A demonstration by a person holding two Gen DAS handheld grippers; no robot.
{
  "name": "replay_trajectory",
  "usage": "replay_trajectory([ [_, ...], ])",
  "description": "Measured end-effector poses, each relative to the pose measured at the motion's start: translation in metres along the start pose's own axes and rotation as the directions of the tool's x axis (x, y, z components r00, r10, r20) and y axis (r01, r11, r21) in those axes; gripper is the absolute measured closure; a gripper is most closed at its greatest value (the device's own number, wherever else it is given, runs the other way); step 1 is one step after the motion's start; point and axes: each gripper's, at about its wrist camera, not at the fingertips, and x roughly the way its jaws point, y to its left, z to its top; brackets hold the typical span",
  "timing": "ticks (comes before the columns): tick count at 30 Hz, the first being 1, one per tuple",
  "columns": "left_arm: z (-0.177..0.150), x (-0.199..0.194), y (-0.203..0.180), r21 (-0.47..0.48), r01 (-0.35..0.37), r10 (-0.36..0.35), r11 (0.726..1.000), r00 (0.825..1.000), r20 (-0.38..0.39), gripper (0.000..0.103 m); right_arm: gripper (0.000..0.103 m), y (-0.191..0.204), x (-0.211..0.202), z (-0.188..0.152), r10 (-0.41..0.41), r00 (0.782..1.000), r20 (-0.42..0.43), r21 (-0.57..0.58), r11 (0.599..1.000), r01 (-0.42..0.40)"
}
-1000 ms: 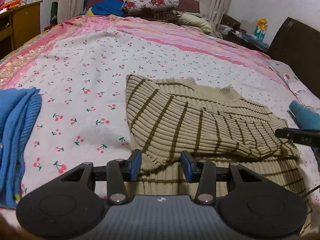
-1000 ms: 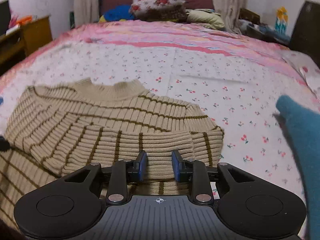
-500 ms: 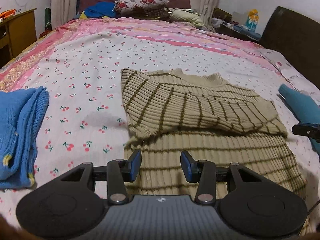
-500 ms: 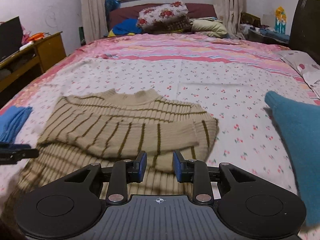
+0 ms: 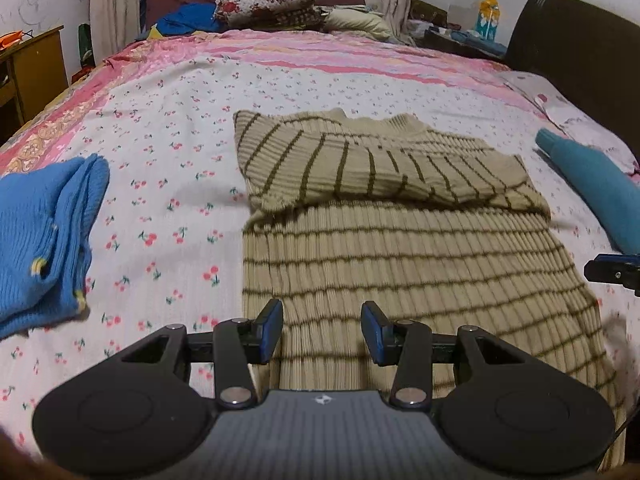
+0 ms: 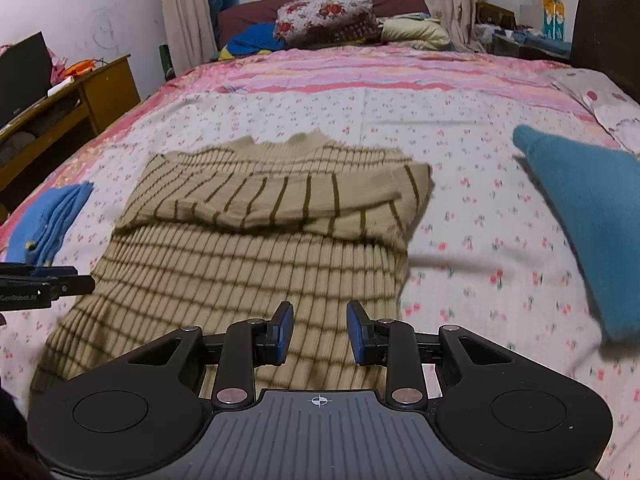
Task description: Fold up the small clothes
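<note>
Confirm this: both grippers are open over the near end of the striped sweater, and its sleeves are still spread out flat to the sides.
Not the sleeves. In both wrist views the striped sweater's sleeves lie folded across its chest. The rest holds: the left gripper and right gripper are open at its near end.

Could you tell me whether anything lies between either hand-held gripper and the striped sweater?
Nothing visible does. The left hand-held gripper and the right hand-held gripper are both open right over the near hem of the striped sweater. The blue garment and teal garment lie off to the sides.
</note>
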Motion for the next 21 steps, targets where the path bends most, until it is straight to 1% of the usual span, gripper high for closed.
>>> replay_trajectory([
  [8,-0.025,-0.007,0.005,0.008,-0.011,0.012,1.0,0.999,-0.05,0.055,0.073,-0.003,-0.006,-0.029,0.004,0.997,-0.073,0.043,0.999,-0.001],
  [12,-0.038,-0.015,0.012,-0.007,0.007,-0.008,1.0,0.996,-0.084,0.055,0.072,-0.004,-0.01,-0.042,0.012,0.994,-0.109,0.056,0.998,-0.006],
  [18,-0.064,-0.025,0.017,-0.025,0.029,-0.033,0.999,0.986,-0.164,0.055,0.07,-0.005,-0.015,-0.061,0.02,0.986,-0.164,0.06,0.998,-0.011],
  [21,-0.074,-0.03,0.017,-0.024,0.035,-0.038,0.999,0.982,-0.186,0.055,0.07,-0.005,-0.016,-0.068,0.027,0.982,-0.188,0.068,0.998,-0.014],
])
